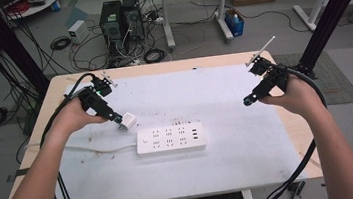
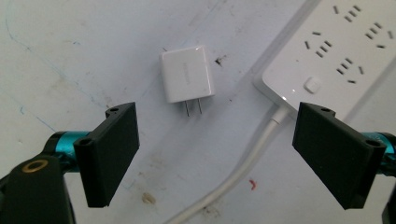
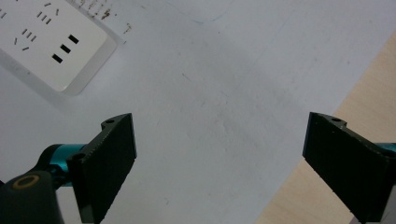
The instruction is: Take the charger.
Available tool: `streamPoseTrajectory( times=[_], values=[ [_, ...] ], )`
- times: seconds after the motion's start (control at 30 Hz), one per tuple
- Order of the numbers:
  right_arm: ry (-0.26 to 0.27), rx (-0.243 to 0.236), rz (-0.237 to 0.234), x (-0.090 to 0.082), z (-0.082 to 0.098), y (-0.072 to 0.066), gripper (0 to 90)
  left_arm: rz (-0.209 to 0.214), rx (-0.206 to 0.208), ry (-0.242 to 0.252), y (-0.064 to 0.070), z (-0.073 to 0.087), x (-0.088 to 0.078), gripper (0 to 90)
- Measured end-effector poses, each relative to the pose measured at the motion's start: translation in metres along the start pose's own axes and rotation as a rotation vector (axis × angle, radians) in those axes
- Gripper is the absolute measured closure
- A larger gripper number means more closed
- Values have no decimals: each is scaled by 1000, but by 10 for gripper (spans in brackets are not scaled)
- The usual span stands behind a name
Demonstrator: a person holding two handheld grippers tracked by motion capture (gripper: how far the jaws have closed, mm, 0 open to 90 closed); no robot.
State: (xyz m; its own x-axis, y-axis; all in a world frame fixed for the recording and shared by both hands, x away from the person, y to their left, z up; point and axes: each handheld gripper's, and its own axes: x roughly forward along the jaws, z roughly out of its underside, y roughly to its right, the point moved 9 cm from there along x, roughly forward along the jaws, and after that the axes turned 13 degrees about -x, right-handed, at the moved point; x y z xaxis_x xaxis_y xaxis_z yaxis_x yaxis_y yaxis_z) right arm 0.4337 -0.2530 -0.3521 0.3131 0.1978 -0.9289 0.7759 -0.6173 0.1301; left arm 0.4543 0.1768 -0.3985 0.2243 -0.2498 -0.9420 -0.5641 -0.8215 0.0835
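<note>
A person sits at a table (image 1: 289, 132) with a white sheet (image 1: 242, 162) on top; each hand holds a black gripper. The left gripper (image 1: 116, 118) sits low over a small white plug (image 2: 187, 73); its jaws are wide open and hold nothing. The plug lies flat on the sheet, just beside the power strip (image 1: 170, 139) and a bit to its upper left in the high view; the two do not touch. In the left gripper view the plug lies between the jaws but farther off, with its two metal pins (image 2: 193, 108) pointing back toward the gripper. The right gripper (image 1: 248, 100) hangs over bare sheet, well apart from the strip; its jaws are wide open too, and it holds nothing. The strip's white cord (image 2: 243, 163) runs off toward the left edge of the table. I think the plug is light and hard, like a little plastic box; its sides look smooth and shiny, so it may slip if it is squeezed softly. The best spot to grab looks like the two flat wide sides of the body, not the thin pins; the pins could bend or twist in the jaws. It should not break from a firm pinch; it may slide on the sheet if a jaw bumps it first.
</note>
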Motion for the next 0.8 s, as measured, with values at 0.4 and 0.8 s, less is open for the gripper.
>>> streamPoseTrajectory(
  times=[0.4, 0.8],
  values=[
    [7, 10, -13, 5, 6, 0, 91, -35, -50, -96, -3, -4, 59, 168],
    [9, 14, -25, 11, 11, -1, 91, -76, -87, -164, -12, -5, 91, 227]
  ],
)
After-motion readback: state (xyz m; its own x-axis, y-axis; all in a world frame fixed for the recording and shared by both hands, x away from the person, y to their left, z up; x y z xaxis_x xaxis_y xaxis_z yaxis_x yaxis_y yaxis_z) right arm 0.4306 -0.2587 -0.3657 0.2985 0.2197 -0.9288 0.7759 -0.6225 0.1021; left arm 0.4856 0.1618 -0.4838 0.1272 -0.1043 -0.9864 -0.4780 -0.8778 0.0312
